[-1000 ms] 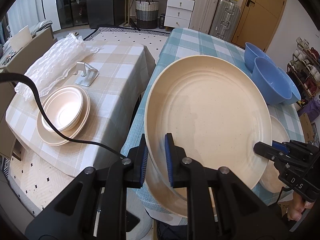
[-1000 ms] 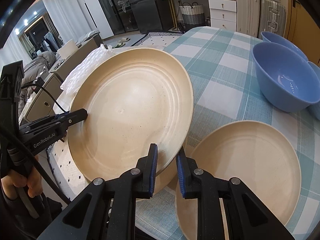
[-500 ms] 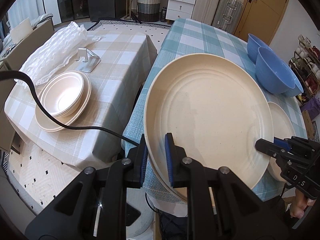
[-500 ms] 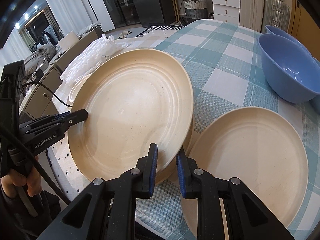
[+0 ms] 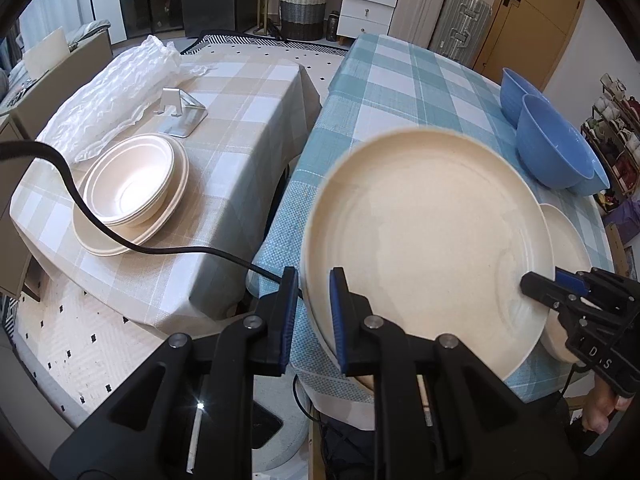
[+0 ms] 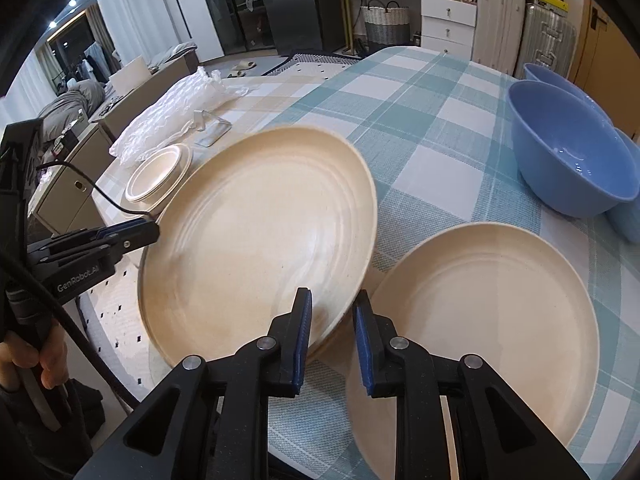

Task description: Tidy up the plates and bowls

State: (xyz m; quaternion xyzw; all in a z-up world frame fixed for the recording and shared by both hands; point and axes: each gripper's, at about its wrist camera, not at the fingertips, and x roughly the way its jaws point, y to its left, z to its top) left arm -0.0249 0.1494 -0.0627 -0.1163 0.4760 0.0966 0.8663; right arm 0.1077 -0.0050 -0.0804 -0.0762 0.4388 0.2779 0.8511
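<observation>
Teal-checked tablecloth (image 5: 404, 80) filling left wrist view: my left gripper (image 5: 313, 312) clenching near rim of beige plate (image 5: 428, 248), plate hovering tilted over table edge. Keep it level while lowering.

Right wrist view: my right gripper (image 6: 331, 334) opening, jaws loosening off plate rim. Second plate (image 6: 492, 312) lying beside. Plate sitting lower than before.

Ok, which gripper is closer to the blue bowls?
Right. The right gripper, jaws just opening around the held plate rim, sits on the side toward the blue bowls; the left gripper clamps the opposite rim.
</observation>
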